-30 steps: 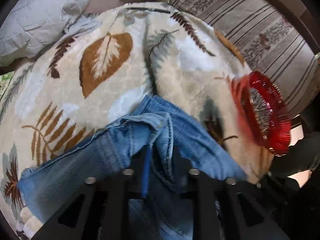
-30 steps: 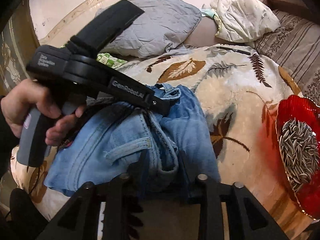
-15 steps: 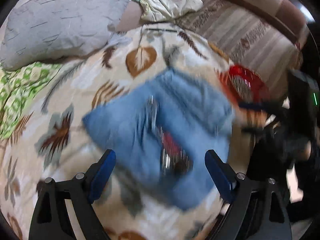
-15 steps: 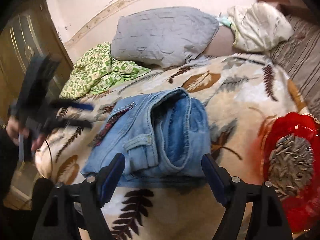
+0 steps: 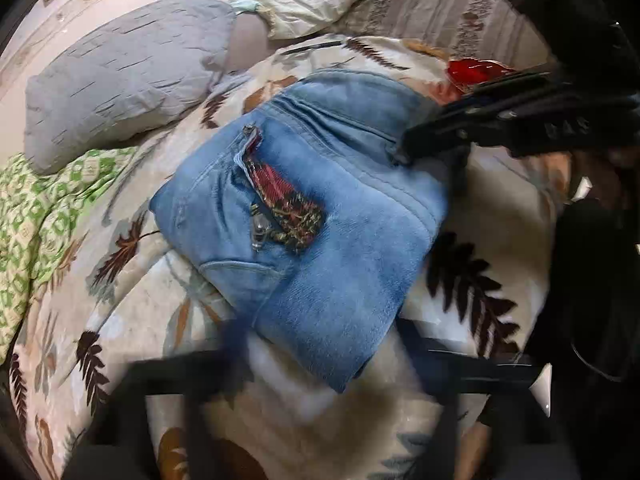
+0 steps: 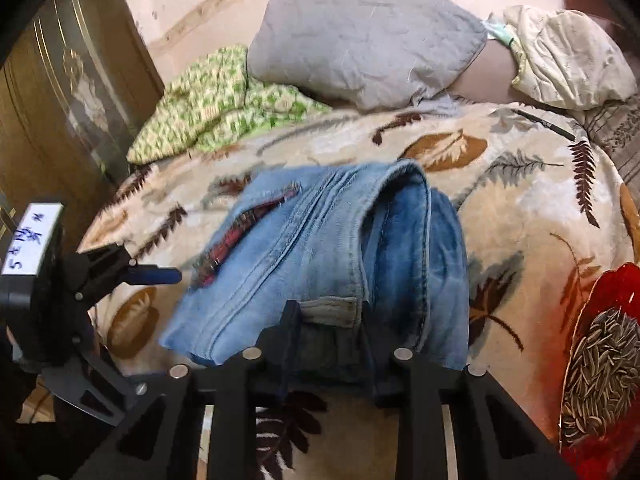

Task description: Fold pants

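Light blue jeans [image 5: 320, 208] lie folded into a bundle on a leaf-patterned blanket [image 5: 120, 320], with the fly open on a red plaid lining. In the left wrist view my left gripper [image 5: 320, 344] is open and blurred, its fingers [image 5: 236, 340] just short of the bundle's near edge. My right gripper [image 5: 404, 152] reaches in from the right and touches the jeans' far-right edge. In the right wrist view the jeans [image 6: 320, 260] sit straight ahead and my right gripper [image 6: 330, 320] has its fingers narrowed around the near hem. My left gripper [image 6: 168, 276] shows at left, open.
A red glass dish of sunflower seeds [image 6: 600, 360] stands on the blanket to the right. A grey pillow [image 6: 360, 40], a green patterned quilt [image 6: 216, 100] and a cream cushion [image 6: 560, 52] lie at the back. A wooden cabinet [image 6: 60, 120] stands at left.
Both grippers let go of the jeans and pulled back open. Since then the right gripper has come back in and narrowed on the near hem, while the left stays open near the bundle.
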The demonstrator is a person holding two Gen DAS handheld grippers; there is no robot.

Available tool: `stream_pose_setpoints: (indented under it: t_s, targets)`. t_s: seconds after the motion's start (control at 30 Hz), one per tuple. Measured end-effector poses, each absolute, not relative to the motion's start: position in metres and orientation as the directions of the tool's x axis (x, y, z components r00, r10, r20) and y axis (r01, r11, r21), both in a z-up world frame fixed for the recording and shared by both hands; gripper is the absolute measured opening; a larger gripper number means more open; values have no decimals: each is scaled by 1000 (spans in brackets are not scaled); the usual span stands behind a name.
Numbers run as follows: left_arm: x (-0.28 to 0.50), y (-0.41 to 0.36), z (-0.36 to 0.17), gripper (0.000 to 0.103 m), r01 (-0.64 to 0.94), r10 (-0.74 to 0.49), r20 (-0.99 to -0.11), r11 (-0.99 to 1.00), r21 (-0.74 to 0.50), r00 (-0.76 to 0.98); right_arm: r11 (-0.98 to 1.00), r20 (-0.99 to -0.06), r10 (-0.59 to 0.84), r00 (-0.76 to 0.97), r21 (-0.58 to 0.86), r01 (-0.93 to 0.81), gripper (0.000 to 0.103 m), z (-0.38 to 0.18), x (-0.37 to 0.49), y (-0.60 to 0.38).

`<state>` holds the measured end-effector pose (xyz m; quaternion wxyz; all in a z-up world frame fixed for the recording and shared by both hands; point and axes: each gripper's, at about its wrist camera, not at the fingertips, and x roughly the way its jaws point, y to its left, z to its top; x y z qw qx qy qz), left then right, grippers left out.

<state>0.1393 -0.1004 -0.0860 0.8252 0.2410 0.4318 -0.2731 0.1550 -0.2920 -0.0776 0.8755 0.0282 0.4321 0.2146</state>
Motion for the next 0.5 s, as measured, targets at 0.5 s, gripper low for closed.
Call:
stream_pose_setpoints:
  t_s: [0.5]
  targets:
    - [140, -113, -104, 21, 625, -236, -832, 764, 161, 502, 946, -799, 284, 530, 143, -291, 12, -98, 163, -312]
